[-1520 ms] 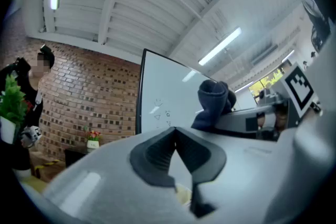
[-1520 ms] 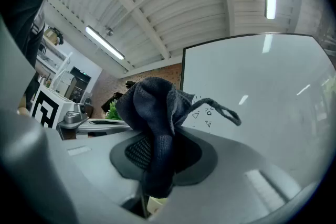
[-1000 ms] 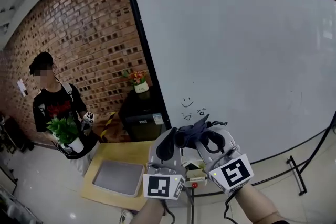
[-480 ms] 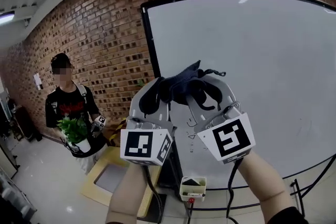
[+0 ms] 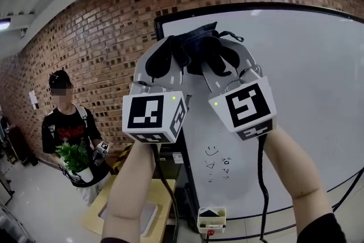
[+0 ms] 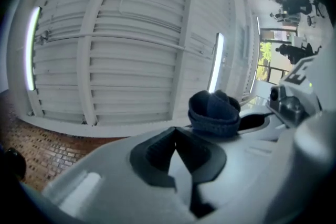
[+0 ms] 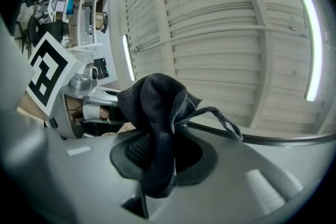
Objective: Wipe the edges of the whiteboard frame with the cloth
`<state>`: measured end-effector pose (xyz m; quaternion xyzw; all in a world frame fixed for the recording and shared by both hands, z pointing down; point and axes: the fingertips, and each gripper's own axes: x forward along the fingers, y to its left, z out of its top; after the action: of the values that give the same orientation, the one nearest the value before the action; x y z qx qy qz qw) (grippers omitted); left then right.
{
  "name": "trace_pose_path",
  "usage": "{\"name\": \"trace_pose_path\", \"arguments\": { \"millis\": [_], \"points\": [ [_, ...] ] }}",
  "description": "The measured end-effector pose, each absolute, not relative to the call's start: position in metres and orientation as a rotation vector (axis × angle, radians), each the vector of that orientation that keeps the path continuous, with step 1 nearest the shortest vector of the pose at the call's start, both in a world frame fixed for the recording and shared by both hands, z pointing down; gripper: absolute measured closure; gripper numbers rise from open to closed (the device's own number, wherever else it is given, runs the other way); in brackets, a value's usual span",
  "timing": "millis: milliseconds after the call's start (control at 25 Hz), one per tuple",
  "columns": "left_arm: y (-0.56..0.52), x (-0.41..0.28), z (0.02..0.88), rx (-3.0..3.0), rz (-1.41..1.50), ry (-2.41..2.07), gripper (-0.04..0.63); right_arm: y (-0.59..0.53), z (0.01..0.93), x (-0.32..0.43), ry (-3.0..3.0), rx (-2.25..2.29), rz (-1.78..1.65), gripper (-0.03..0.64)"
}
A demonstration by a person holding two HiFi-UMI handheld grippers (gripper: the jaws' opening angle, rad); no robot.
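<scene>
Both grippers are raised side by side in front of the whiteboard's (image 5: 307, 94) upper left corner. Its black frame (image 5: 157, 28) runs down the left side and along the top just behind them. My right gripper (image 5: 219, 45) (image 7: 160, 152) is shut on a dark blue-grey cloth (image 5: 196, 42) (image 7: 157, 107), which bunches above its jaws with a loose thread trailing right. My left gripper (image 5: 169, 48) (image 6: 176, 139) sits close beside it, its pads together with nothing between them. In the left gripper view the cloth (image 6: 213, 113) shows beyond the left jaws, on the right gripper.
A brick wall (image 5: 96, 54) is left of the board. A person (image 5: 65, 128) stands at lower left holding a potted plant (image 5: 74, 156). Below are a wooden table (image 5: 162, 202) and a small box (image 5: 211, 217) at the board's foot. White ceiling beams are overhead.
Both grippers have risen together with the cloth from the board's lower part to its upper left corner. The head view has tilted upward.
</scene>
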<state>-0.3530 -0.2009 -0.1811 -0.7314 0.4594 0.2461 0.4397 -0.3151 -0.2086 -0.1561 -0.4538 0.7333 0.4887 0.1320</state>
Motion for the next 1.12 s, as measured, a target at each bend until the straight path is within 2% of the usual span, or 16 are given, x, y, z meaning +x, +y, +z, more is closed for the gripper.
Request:
{"name": "trace_pose_path", "arguments": {
  "millis": [480,680,1120],
  "points": [
    [-0.221,-0.364,-0.255,-1.74,0.611,1.151,0.591,-0.22,-0.224,-0.309,1.932,-1.508,1.649,0.54],
    [-0.216,-0.37,-0.26,-1.737,0.606,1.163,0.591,-0.212,-0.245,-0.305,1.838,-1.571,1.686,0.54],
    [-0.226,-0.41,-0.253,-1.743,0.653,1.241,0.591,-0.215,-0.248,-0.36,1.837,-1.489,1.756,0.54]
  ]
}}
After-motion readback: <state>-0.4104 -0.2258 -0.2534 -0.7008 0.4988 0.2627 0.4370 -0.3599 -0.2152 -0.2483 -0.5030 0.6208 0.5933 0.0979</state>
